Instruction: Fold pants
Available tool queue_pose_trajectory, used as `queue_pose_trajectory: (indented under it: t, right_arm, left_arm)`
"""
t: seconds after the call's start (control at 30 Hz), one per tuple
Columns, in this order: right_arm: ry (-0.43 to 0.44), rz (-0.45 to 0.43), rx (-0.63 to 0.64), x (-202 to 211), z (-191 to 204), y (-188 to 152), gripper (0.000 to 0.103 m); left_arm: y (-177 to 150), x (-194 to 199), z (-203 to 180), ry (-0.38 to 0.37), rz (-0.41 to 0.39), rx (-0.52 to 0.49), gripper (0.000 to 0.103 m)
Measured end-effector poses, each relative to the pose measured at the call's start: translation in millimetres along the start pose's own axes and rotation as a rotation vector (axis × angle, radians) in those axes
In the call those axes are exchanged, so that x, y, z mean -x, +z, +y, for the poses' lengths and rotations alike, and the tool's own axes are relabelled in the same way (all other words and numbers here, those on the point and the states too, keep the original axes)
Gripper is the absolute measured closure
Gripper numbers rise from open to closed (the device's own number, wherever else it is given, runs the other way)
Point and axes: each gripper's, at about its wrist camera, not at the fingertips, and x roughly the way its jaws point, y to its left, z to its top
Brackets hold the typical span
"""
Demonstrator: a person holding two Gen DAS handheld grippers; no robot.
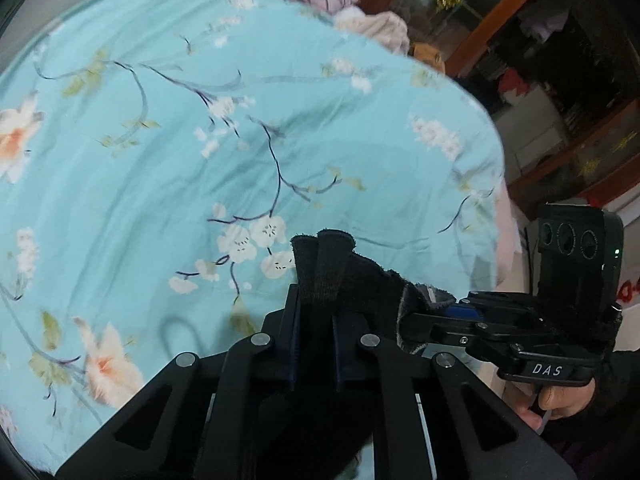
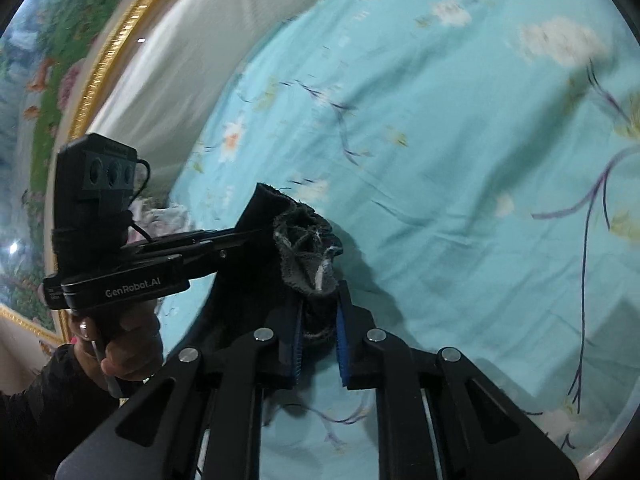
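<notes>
Pants [image 1: 324, 268] of fuzzy black knit bunched in both grippers

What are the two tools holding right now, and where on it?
Both grip the black pants: the left tool and the right tool each pinch a bunched bit of one edge, above the floral bedsheet.

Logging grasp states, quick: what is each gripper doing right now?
Left gripper: closed on the black pants.
Right gripper: closed on the same pants, above the bedspread.
</notes>
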Motion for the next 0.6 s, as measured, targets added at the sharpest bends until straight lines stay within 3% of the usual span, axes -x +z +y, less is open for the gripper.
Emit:
queue_pose_trajectory:
  t: [0.33, 0.6]
  right_arm:
    - [0.297, 0.020, 0.146, 19, 76, 8, 0.088]
    - [0.413, 0.117, 0.243, 3, 127, -14, 0.088]
  left_arm:
    - [-34, 94, 6, -0.053, -0.176, 0.081, 0.092]
    - [-88, 146, 24, -0.040, -0.269, 0.178, 0.092]
